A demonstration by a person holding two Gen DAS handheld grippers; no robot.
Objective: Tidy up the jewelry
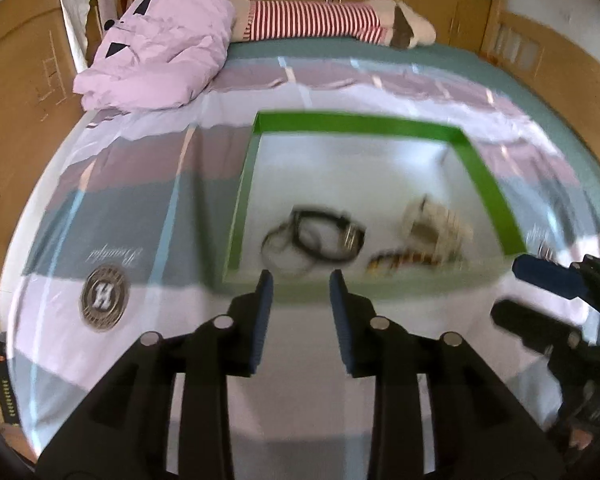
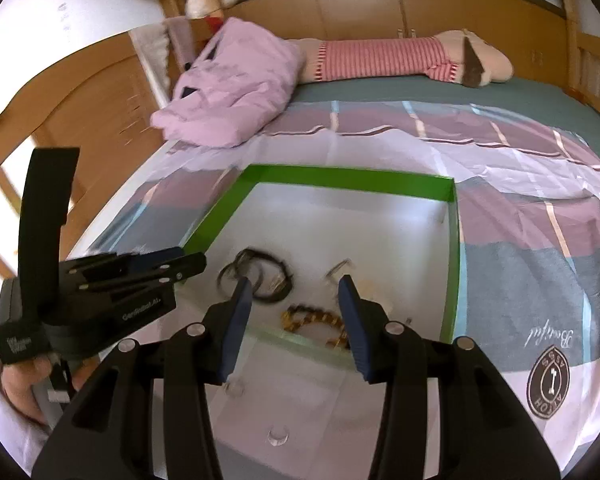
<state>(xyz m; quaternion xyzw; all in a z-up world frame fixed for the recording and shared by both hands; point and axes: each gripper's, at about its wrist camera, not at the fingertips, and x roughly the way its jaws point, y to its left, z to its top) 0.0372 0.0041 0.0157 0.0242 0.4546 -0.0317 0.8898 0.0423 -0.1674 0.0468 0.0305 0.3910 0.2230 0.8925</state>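
Left wrist view: the left gripper (image 1: 300, 276) hangs just short of the near edge of a shallow green-rimmed tray (image 1: 360, 124) lying on the bed (image 1: 140, 200), its blue-padded fingers spread with nothing between them. Inside the tray, near the front, a tangle of black cords and bangles (image 1: 316, 236) sits centre-left, a pale beaded bracelet (image 1: 436, 220) to its right, and a brown-and-gold chain (image 1: 400, 262) just in front of that; all are blurred. At the right edge of the frame the right gripper (image 1: 540, 292) reaches in, its fingers apart and holding nothing.

In the right wrist view, the right gripper (image 2: 296, 284) hovers over the tray's (image 2: 340, 178) front edge, fingers spread wide and empty. The black bangles (image 2: 260, 276) lie just beyond its left finger, the gold chain (image 2: 316, 322) between the two fingers lower down, and a pale, blurred piece (image 2: 342, 268) near the right finger. The left gripper (image 2: 172, 266) shows at the left of the frame, seen side-on, held in a hand (image 2: 24, 380) at the lower left. A crumpled pink garment (image 2: 236, 88) sits at the upper left of the bed (image 2: 540, 208), and a long striped plush toy (image 2: 400, 60) lies along the far side.
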